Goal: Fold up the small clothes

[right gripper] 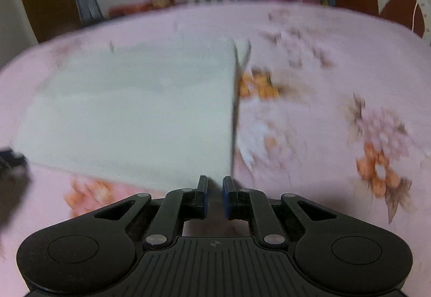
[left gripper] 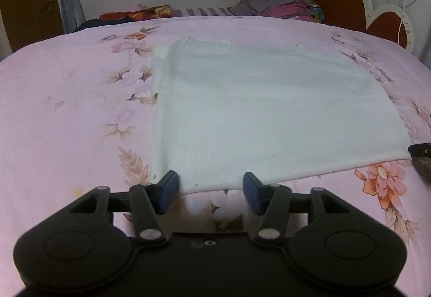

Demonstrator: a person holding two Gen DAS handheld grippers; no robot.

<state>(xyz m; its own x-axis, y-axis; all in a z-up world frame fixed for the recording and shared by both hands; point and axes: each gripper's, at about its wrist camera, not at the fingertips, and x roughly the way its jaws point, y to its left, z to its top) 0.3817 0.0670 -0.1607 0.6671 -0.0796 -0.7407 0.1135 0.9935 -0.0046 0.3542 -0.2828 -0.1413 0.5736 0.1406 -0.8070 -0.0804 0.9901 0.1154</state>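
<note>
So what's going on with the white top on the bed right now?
Left gripper open at the top's near left corner. Right gripper nearly shut at its near right corner; grip unclear. Top flat on the bedspread. Nothing in the way.

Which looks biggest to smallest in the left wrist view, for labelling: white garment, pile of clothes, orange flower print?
1. White garment, largest by far.
2. Pile of clothes at the far edge of the bed; distance shrinks it, so its true size is unsure.
3. Orange flower print, smallest, though it is near the camera.

Left tool jaws apart; right tool nearly closed.
</note>
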